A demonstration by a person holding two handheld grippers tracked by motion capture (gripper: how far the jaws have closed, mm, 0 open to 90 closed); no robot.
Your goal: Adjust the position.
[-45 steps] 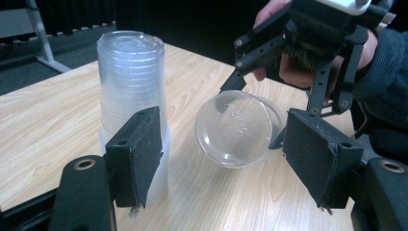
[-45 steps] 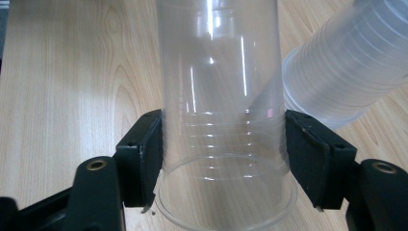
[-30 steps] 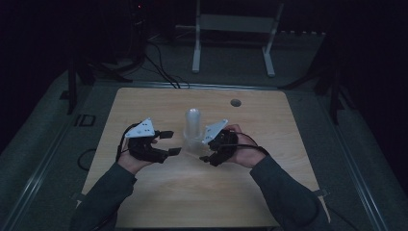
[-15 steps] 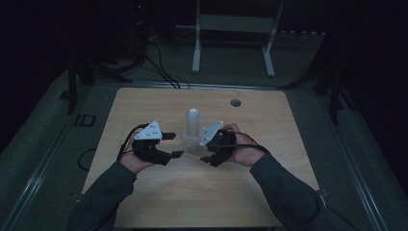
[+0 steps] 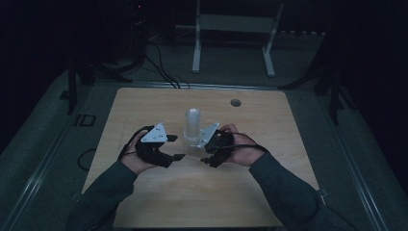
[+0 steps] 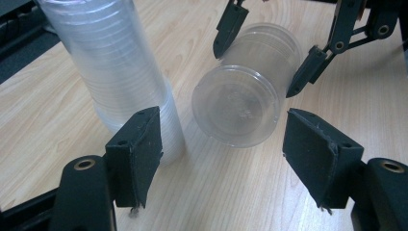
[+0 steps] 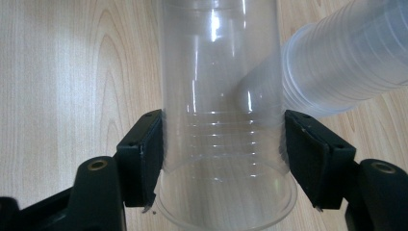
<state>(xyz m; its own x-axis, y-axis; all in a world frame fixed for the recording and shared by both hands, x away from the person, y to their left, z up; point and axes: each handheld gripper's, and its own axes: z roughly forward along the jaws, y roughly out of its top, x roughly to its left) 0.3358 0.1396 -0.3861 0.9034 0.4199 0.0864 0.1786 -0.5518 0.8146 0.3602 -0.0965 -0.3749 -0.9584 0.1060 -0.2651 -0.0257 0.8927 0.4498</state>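
A tall stack of clear plastic cups [image 5: 193,124] stands upside down at the middle of the wooden table [image 5: 139,108]. My right gripper [image 5: 202,151] is shut on a single clear cup [image 7: 221,96], both pads pressed on its sides near the rim. That cup [image 6: 238,103] is held level, its base turned towards my left gripper [image 6: 223,159]. The left gripper [image 5: 177,147] is open, with its jaws on either side of the cup's base and clear of it. The stack [image 6: 115,62] stands just beside the left jaw and shows behind the held cup [image 7: 346,62].
A small round hole [image 5: 235,102] lies in the table's far right part. Behind the table stand a white frame [image 5: 235,24] and loose cables [image 5: 161,67] on a dark floor. Both sleeved forearms come in over the table's near edge.
My left gripper has edged to the right, closer to the held cup's base. The right gripper and its cup have stayed put.
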